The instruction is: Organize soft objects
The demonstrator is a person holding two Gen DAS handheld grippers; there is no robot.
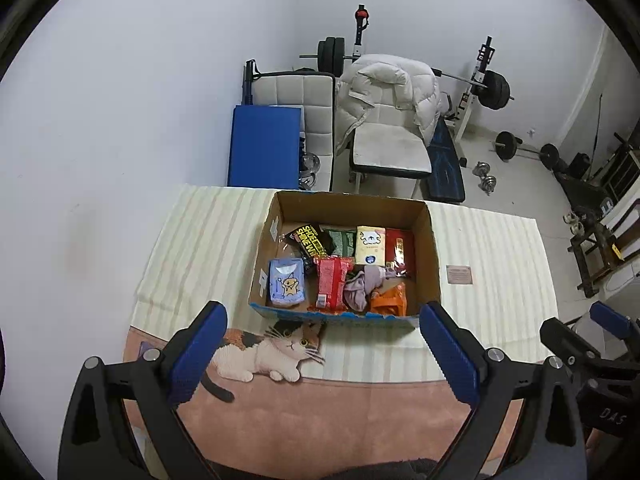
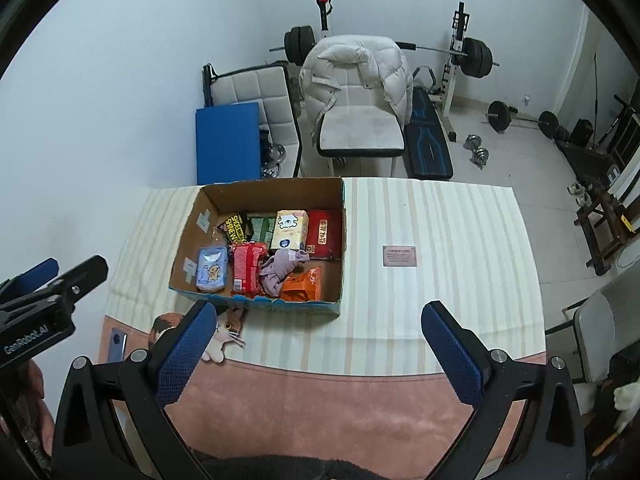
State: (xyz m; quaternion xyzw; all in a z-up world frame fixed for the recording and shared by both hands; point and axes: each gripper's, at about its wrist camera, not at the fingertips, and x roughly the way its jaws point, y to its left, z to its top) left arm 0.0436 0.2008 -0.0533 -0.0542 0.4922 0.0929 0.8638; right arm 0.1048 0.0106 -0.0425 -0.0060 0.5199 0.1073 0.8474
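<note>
An open cardboard box (image 1: 428, 248) (image 2: 188, 240) stands on the striped tablecloth. It holds soft packs: a light blue tissue pack (image 1: 286, 282) (image 2: 212, 269), a red pack (image 1: 330, 286) (image 2: 248, 268), a crumpled mauve cloth (image 1: 362, 286) (image 2: 280, 268), an orange pouch (image 1: 390, 300) (image 2: 302, 284), a yellow tissue pack (image 1: 370, 245) (image 2: 289, 230) and a dark red packet (image 1: 400, 246) (image 2: 325, 233). My left gripper (image 1: 322, 316) is open and empty, just in front of the box. My right gripper (image 2: 318, 316) is open and empty, to the right of the box's front.
The table (image 2: 440, 220) carries a cloth with a cat print (image 1: 280, 352) and a small brown label (image 2: 399, 256). Behind the table stand a white chair with a puffer jacket (image 1: 384, 96), a blue pad (image 1: 264, 144), and a weight bench with barbells. A grey chair (image 2: 596, 332) is at the right.
</note>
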